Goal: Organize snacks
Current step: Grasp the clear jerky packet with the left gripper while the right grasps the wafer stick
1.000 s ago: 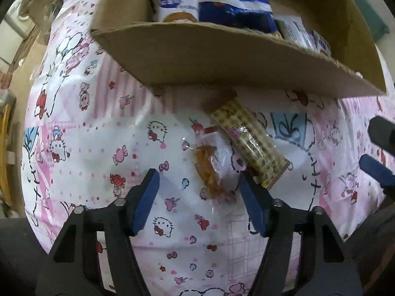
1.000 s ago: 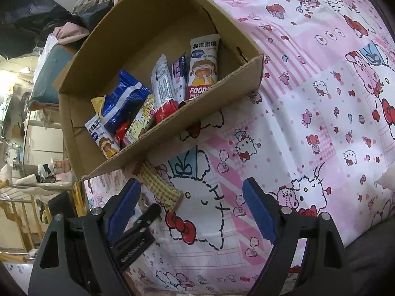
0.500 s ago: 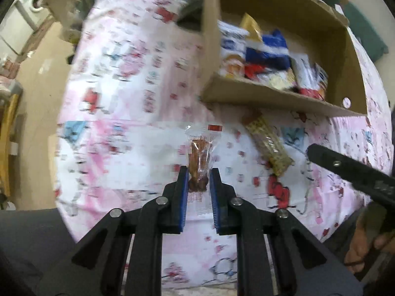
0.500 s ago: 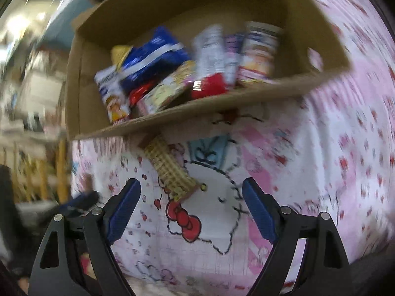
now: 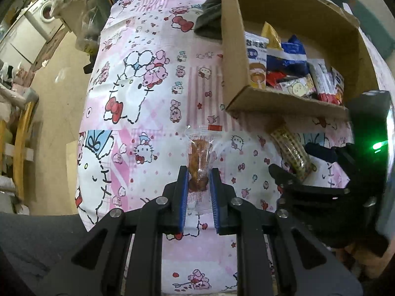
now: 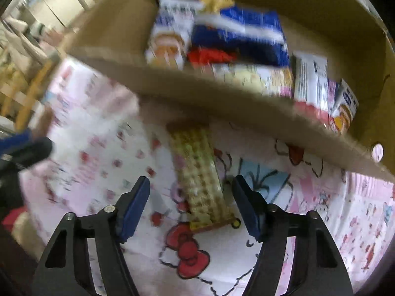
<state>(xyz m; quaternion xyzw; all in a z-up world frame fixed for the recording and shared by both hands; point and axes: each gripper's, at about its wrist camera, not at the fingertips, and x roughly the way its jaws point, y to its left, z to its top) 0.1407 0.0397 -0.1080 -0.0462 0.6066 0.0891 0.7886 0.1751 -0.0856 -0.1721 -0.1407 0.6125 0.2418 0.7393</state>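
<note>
My left gripper is shut on a clear packet with a brown snack, held above the pink cartoon tablecloth. A long yellow wafer packet lies on the cloth just in front of the cardboard box. My right gripper hangs over it with the packet between its blue pads; the jaws are closing and the pads stand clear of it. The left wrist view shows the same wafer packet and the right gripper at the right. The box holds several snack packs.
A dark cloth lies behind the box's left corner. Left of the table are bare floor, a wooden chair and a washing machine. In the right wrist view the left gripper's blue finger shows at the left edge.
The left gripper closed on the brown snack packet and lifted it off the cloth. The right gripper rolled, swung over the wafer packet and narrowed its jaws around it.
</note>
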